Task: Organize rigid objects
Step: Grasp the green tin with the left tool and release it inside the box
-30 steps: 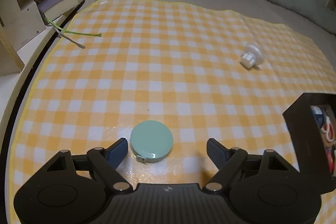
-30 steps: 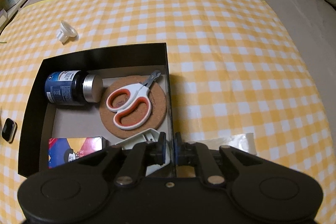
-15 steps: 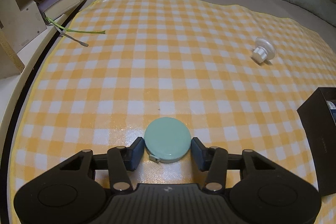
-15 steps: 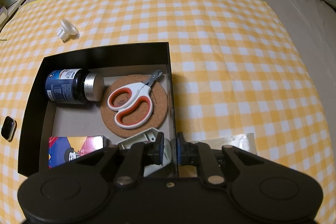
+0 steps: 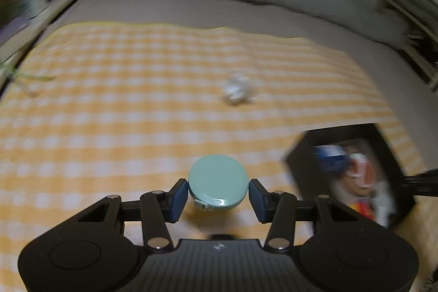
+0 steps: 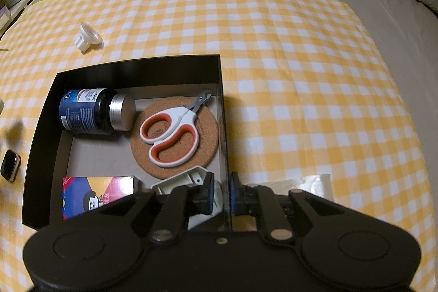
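My left gripper (image 5: 218,195) is shut on a round mint-green tape measure (image 5: 218,185) and holds it above the yellow checked cloth (image 5: 109,106); this view is motion-blurred. The black box (image 5: 353,177) lies to its right. My right gripper (image 6: 221,193) is shut on the black box's right wall (image 6: 222,111), one finger inside and one outside. In the box lie a dark blue jar (image 6: 93,111), orange-white clippers (image 6: 172,133) on a cork coaster (image 6: 205,133), a printed packet (image 6: 95,196) and a cream plastic part (image 6: 186,179).
A small white plastic cap (image 6: 87,38) lies on the cloth beyond the box, also in the left wrist view (image 5: 236,90). A smartwatch (image 6: 10,164) lies left of the box. A clear tape roll (image 6: 309,185) sits by my right gripper. Shelves (image 5: 27,4) stand at the left.
My left gripper closed on the green tape measure, lifted it off the cloth and swung toward the box. My right gripper kept its hold on the box wall.
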Motion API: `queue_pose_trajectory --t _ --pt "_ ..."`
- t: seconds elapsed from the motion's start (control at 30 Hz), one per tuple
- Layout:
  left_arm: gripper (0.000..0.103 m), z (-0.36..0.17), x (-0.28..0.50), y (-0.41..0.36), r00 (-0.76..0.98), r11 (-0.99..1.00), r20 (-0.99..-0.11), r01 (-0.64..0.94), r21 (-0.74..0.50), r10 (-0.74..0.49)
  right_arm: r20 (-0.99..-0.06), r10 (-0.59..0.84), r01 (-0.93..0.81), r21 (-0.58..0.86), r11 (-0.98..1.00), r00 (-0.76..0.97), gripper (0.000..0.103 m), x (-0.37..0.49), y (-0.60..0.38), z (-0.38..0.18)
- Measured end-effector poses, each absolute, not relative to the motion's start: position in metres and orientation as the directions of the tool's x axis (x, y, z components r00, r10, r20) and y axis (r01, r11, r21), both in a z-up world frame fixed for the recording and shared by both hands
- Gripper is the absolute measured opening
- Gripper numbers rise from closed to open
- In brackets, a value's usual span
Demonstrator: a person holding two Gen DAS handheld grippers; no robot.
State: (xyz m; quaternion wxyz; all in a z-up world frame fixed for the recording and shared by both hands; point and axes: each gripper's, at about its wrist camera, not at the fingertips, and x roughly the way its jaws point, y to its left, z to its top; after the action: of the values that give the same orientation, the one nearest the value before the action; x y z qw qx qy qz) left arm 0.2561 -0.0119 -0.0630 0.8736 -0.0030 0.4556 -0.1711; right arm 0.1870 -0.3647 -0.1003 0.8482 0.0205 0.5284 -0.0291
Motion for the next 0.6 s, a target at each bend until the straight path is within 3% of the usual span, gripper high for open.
queue_pose_trajectory --t 0.3,0.6 --pt "0.050 -0.035 0.232 -0.085 0.480 0.841 -0.729 0.481 -0.247 -0.488 -0.897 -0.027 0.071 0.005 0.997 0.441 0.011 0.187 -0.364 -0.100" --pt "0.050 -0.057 0.229 -0.150 0.394 0.796 -0.786 0.574 -0.194 -0.476 -0.889 -0.056 0.045 -0.040 0.998 0.455 0.008 0.184 -0.361 -0.098"
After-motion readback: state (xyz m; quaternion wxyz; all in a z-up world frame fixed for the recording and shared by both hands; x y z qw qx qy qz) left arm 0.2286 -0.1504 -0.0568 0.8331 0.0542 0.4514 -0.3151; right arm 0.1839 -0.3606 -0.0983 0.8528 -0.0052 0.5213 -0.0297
